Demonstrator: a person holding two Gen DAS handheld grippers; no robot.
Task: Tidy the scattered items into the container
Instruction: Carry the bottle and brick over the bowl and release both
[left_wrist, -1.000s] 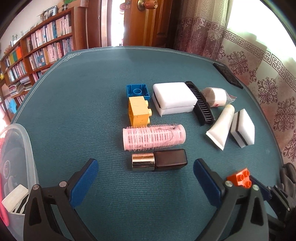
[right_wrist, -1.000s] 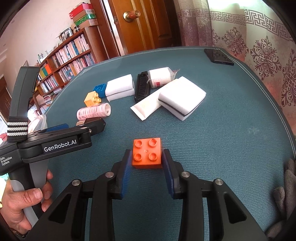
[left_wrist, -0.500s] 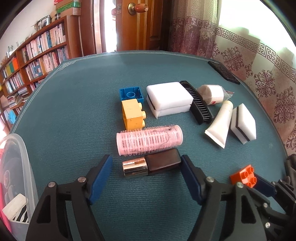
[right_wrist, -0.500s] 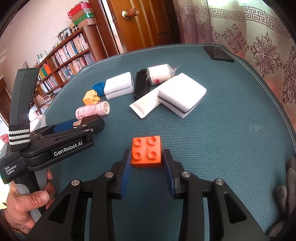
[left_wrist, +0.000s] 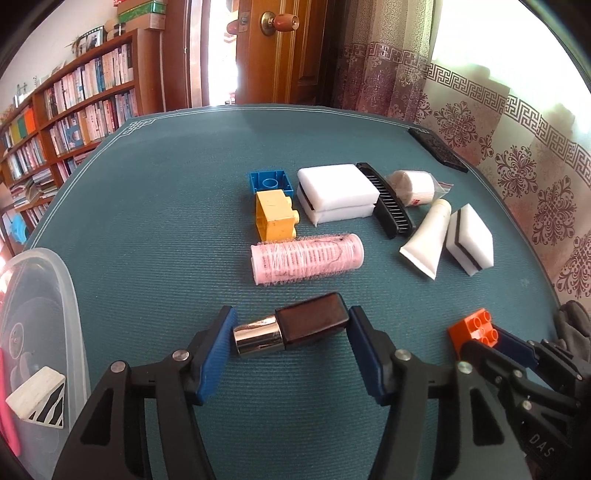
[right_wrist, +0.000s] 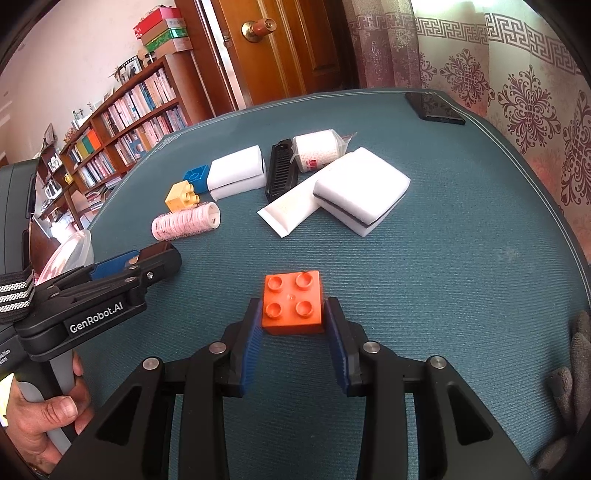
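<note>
With both tools down at the teal bench (left_wrist: 155, 206), two pickups are in hand at once. Left gripper (left_wrist: 290, 341): jaws spread, straddling the dark brown lipstick case (left_wrist: 295, 328) end to end; the pads sit just beside the silver end and the brown end, and I cannot tell whether either touches. Case lies flat on the bench, not lifted.

Right gripper (right_wrist: 293, 321): jaws pinching the orange brick (right_wrist: 293, 302) on its two side faces, studs up. Whether the brick is clear of the bench I cannot tell.

Clear plastic container (left_wrist: 55, 280) is at the far left, near the left gripper and well apart from the brick; a white striped block (left_wrist: 37, 400) is already in it. Still scattered: pink hair roller (left_wrist: 306, 258), yellow brick (left_wrist: 276, 216), blue brick (left_wrist: 269, 182), two sponges, comb, tube.

Judgement: grasp step, left side. Next move calls for closing lengthwise on the case; the polished silver end may slip. Then lift and carry left over the container rim.
</note>
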